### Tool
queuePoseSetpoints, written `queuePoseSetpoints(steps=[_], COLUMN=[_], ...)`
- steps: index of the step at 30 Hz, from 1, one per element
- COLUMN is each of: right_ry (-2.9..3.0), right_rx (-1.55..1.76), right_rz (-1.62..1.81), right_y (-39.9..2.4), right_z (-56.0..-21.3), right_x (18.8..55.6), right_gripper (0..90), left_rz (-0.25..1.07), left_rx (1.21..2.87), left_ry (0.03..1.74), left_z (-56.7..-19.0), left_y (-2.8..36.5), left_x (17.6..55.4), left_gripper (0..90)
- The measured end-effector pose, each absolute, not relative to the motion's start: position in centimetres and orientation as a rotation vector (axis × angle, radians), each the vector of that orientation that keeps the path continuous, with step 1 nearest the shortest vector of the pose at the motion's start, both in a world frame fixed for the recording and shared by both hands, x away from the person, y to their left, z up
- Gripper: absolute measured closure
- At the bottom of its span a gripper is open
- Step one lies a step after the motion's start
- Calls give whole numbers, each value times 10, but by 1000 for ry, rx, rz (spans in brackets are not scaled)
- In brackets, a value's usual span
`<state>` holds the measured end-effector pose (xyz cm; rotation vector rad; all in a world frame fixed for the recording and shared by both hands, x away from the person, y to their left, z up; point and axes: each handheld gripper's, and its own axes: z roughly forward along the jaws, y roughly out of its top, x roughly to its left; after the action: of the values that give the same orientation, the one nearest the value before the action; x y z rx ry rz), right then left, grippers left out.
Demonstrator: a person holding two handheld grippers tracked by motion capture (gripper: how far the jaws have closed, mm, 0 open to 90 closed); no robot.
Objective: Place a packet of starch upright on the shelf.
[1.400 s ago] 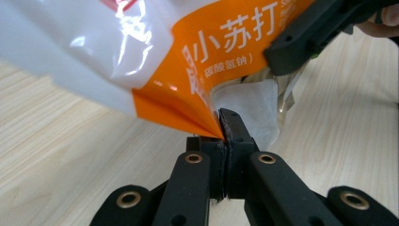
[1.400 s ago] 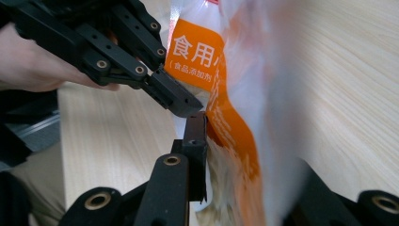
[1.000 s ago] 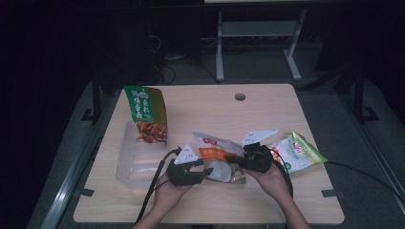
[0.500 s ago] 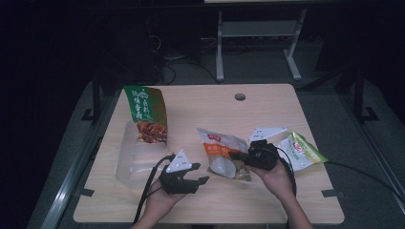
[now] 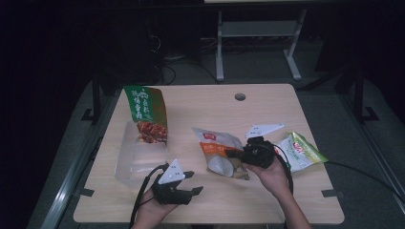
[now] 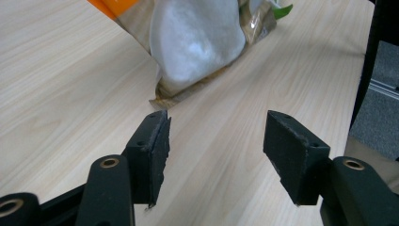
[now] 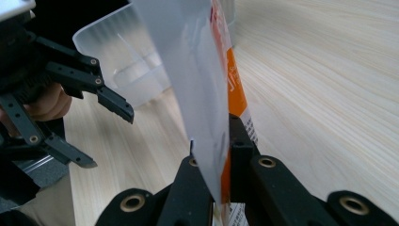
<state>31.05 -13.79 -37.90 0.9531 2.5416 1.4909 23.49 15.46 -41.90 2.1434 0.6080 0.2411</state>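
An orange and white snack pouch (image 5: 217, 150) with a pale window lies tilted at the middle of the table, and my right gripper (image 5: 233, 153) is shut on its edge. In the right gripper view the pouch (image 7: 188, 70) stands upright, pinched between the jaws of the right gripper (image 7: 214, 141). My left gripper (image 5: 195, 182) sits near the front edge, left of the pouch and apart from it. Its jaws have just been opening and nothing is between them. Ahead of the left gripper (image 6: 216, 127) lies the pouch's lower corner (image 6: 197, 42).
A clear plastic bin (image 5: 136, 162) sits at the left with a green snack bag (image 5: 145, 112) standing at its far end. A green and white bag (image 5: 301, 152) lies right of my right hand. Bare table (image 5: 267, 105) stretches behind.
The left gripper has drawn back from the pouch toward the front edge and its jaws have spread. The right gripper keeps its hold, and the pouch has shifted slightly.
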Motion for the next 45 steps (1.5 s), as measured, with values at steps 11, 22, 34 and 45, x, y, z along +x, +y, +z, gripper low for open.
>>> queuePoseSetpoints(steps=[11,22,34,45], right_ry=[2563,2594,2616,2637], right_rx=[922,850,738,693], right_rz=[1515,1522,1567,1591], right_y=[-117,-81,-36,-2], right_z=[-361,-337,-311,-299], right_x=[321,333,346,359], right_gripper=[897,897,897,897], left_rz=[216,210,169,165], left_rx=[2137,2142,2165,2169], left_ry=[584,530,492,487], left_z=[-423,-421,-423,-424], left_y=[162,162,156,157], left_x=[229,222,218,219], left_gripper=[369,361,349,345])
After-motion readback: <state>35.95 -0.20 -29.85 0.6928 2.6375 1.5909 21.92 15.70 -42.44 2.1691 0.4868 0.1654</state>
